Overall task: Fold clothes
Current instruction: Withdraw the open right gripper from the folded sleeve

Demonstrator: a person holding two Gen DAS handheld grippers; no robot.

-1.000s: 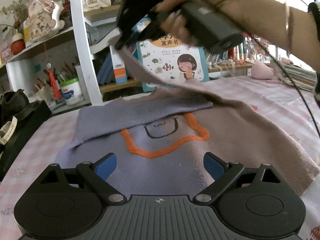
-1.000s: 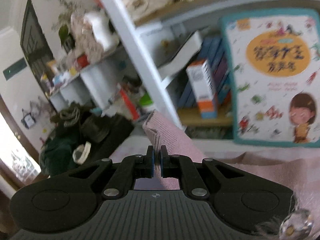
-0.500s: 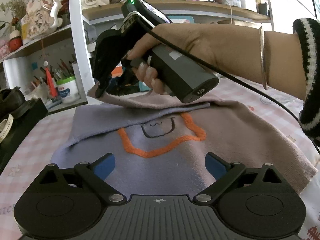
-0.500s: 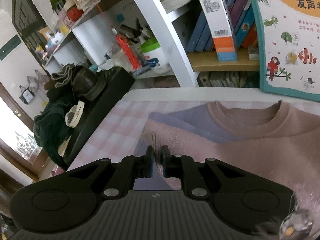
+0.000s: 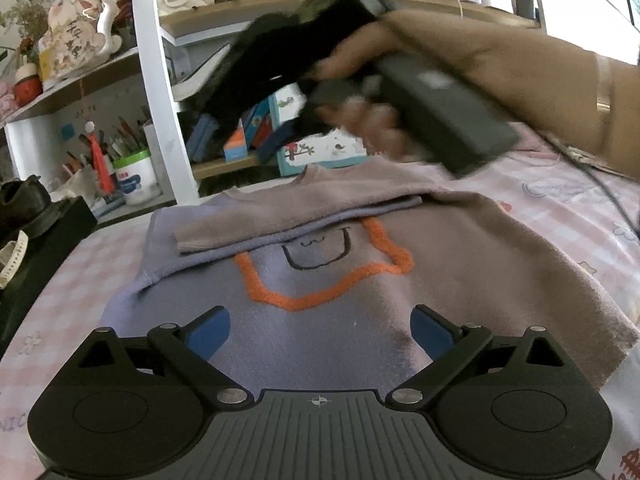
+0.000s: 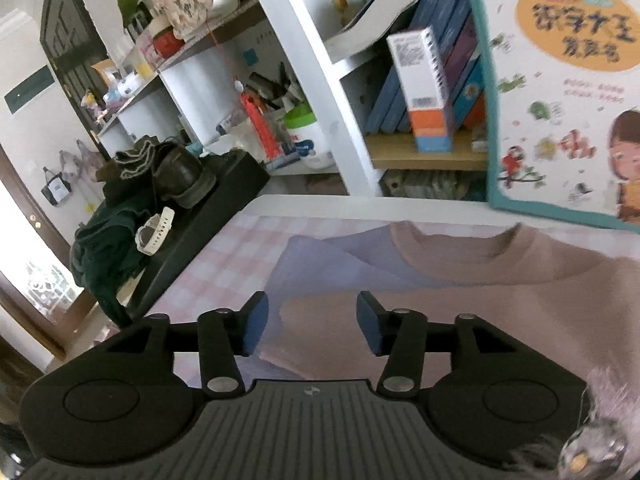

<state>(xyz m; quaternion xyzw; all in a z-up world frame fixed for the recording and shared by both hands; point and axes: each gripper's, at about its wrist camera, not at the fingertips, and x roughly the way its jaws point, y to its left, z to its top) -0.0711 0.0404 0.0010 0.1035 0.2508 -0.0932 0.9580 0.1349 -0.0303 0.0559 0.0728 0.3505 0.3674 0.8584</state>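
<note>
Worktop [image 5: 560, 200]: pink checked cloth, shelving along its far edge.

Shoe [image 6: 180, 176] and white watch [image 6: 154, 230]: on a black box off the worktop's left edge, clear of the folding area.

Jumper [image 5: 320, 336]: flat in the middle of the worktop, front up, neck toward the far edge, hem toward the near edge. Left half lilac, right half dusty pink, orange outline on the chest. Both sleeves lay folded across the chest below the neck, the pink sleeve [image 5: 288, 220] uppermost, its cuff near the jumper's left edge; so placed, by judgement, to square the body for further folds.

Left tool [image 5: 320, 332]: fingers apart, empty, low over the hem, likely steadying the view or waiting to take the hem.

Right tool [image 6: 312, 320]: fingers apart, holding nothing, above the pink cuff. In the left view it was blurred, raised over the far edge in a hand [image 5: 360, 120].

Picture book [image 6: 560, 92]: upright against the shelves at the far edge.
</note>
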